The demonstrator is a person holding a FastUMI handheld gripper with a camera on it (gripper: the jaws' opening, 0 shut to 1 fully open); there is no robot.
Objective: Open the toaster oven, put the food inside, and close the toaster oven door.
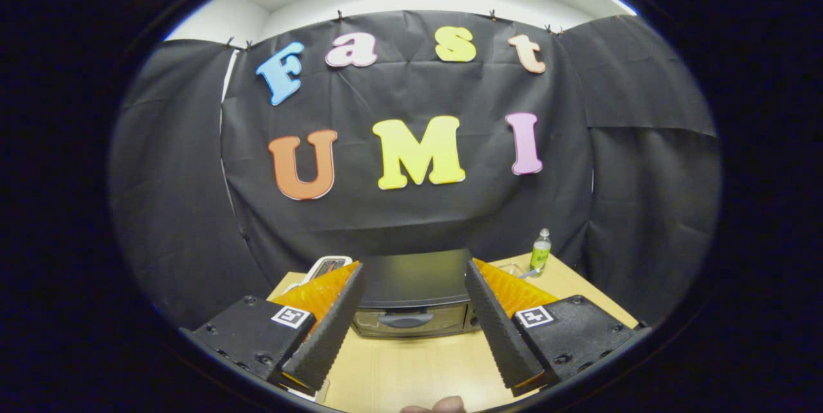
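**Toaster oven shut, low centre of frame**

Toaster oven (411, 300) stands on the wooden table (411, 368) in the lower middle of the frame, door closed, seen between and beyond my fingers. My gripper (411, 329) is spread wide and holds nothing. A small bottle (541, 251) stands at the table's far right corner, a white device (328, 266) to the oven's left.

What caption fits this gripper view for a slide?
Open claw held above the table, framing the closed toaster oven ahead; bottle behind.
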